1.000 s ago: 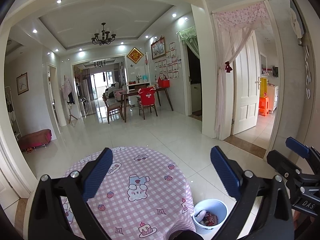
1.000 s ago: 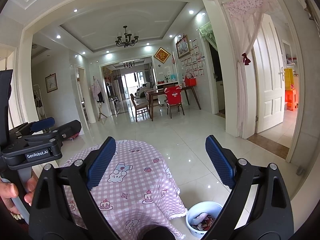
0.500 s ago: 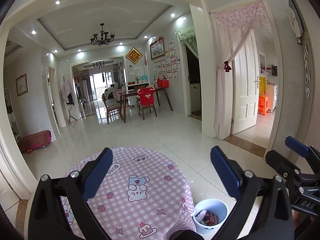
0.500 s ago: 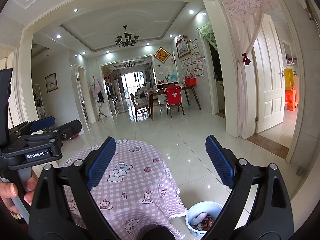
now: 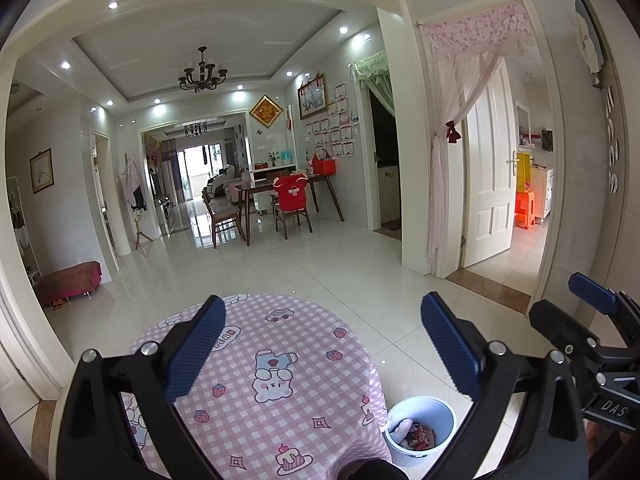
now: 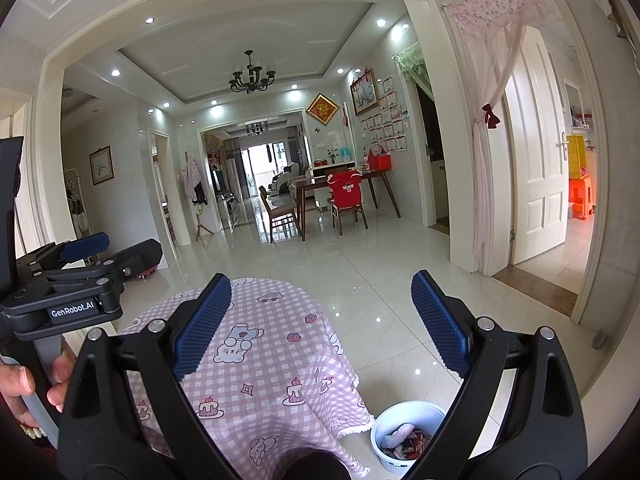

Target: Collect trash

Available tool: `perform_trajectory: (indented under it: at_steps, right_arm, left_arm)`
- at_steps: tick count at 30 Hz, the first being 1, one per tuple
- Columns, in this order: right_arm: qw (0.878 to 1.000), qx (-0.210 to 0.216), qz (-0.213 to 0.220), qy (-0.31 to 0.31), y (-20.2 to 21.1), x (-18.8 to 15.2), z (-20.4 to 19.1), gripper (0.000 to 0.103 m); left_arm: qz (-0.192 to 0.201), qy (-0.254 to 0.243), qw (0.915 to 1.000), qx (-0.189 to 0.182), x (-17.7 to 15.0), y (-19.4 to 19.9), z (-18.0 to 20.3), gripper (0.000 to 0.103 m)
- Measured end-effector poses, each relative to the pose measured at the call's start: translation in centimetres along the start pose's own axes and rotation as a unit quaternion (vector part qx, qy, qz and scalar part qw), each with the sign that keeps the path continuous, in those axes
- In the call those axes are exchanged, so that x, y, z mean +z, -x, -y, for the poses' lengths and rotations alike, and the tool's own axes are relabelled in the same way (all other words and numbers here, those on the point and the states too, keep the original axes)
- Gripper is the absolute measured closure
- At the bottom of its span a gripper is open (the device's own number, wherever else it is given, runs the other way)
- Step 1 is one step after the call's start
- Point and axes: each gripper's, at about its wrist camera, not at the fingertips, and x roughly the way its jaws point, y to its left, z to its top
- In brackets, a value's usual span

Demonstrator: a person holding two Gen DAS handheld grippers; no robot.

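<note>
A small white bin (image 5: 421,429) holding crumpled wrappers and a tissue stands on the floor just right of a round table with a pink checked cloth (image 5: 276,364). My left gripper (image 5: 320,350) hovers above the table, open, with nothing between its blue pads. In the right wrist view my right gripper (image 6: 320,326) is also open and empty over the same table (image 6: 256,360), with the bin (image 6: 406,434) low right. The left gripper's body (image 6: 68,292) shows at the left, gripped by a hand (image 6: 24,384). No loose trash shows on the cloth.
Glossy white tiled floor (image 5: 320,264) stretches ahead to a dining table with chairs (image 5: 280,204). An open doorway with a pink curtain (image 5: 468,128) and a white door is on the right. A low red bench (image 5: 70,280) sits at the left wall.
</note>
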Motion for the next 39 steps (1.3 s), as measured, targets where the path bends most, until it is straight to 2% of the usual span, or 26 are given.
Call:
perform_trajectory:
  at_steps: [39]
  right_arm:
    - [1.000,-0.001,-0.008,-0.003,-0.3,-0.6,-0.1,0.013]
  left_arm:
    - [-0.008,-0.001,1.0000,-0.003,-1.6,-1.0,-0.5,0.007]
